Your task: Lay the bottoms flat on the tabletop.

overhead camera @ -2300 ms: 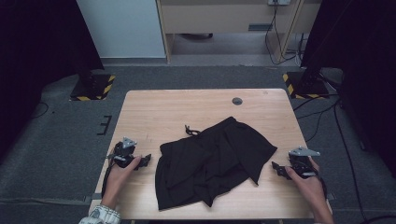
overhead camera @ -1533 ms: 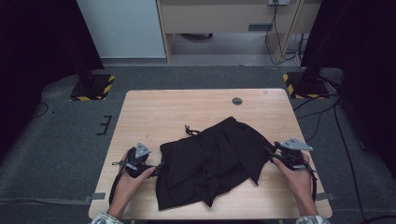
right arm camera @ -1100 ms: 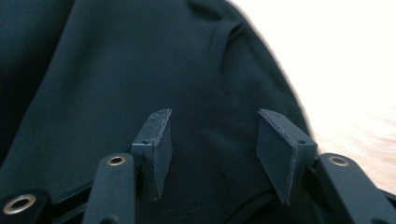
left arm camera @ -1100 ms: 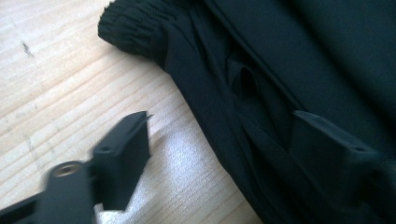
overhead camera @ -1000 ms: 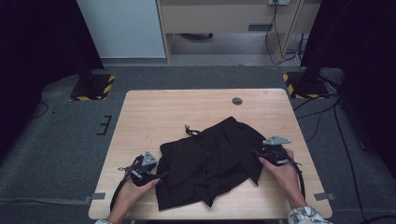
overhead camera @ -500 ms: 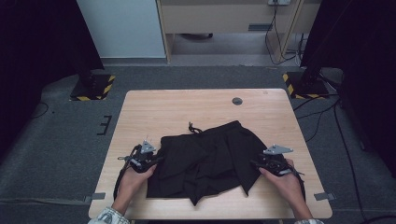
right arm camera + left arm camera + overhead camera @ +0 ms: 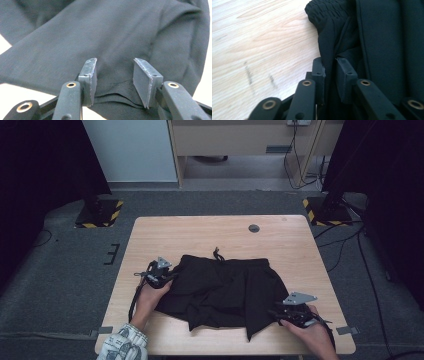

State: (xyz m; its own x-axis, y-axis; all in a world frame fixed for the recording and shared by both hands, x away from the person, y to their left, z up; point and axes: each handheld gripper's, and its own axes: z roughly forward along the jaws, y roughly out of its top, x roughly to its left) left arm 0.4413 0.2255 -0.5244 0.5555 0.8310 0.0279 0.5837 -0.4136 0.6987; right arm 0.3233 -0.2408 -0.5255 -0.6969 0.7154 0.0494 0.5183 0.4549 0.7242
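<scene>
Item: black shorts (image 7: 225, 290), one pair, lying spread on the wooden table (image 7: 200, 232), elastic waistband toward the far edge, drawstring (image 7: 218, 253) trailing from the waistband middle onto bare wood, legs toward the person's side with a pointed fold of fabric reaching near the front edge. Left gripper (image 7: 167, 279): at the left end of the waistband; in the left gripper view its jaws have just been closing and now stand narrow, pinching a fold of the black fabric (image 7: 329, 53) just below the gathered elastic. Right gripper (image 7: 278, 313): at the hem of the right leg near the front right of the table; in the right gripper view the jaws have been closing yet remain about half apart, the cloth (image 7: 117, 47) lying between and beyond the pads, not visibly pressed by them. Containers: none on the table. Surface: pale wood, light grain, a round dark grommet (image 7: 254, 228) near the far edge. Room: grey carpet floor (image 7: 65, 270), black curtains at both sides, two stand bases with yellow-black hazard tape (image 7: 99, 212), a white panel (image 7: 132, 150) and a wooden cabinet (image 7: 240, 137) behind, cables (image 7: 295, 160) running across the floor.
</scene>
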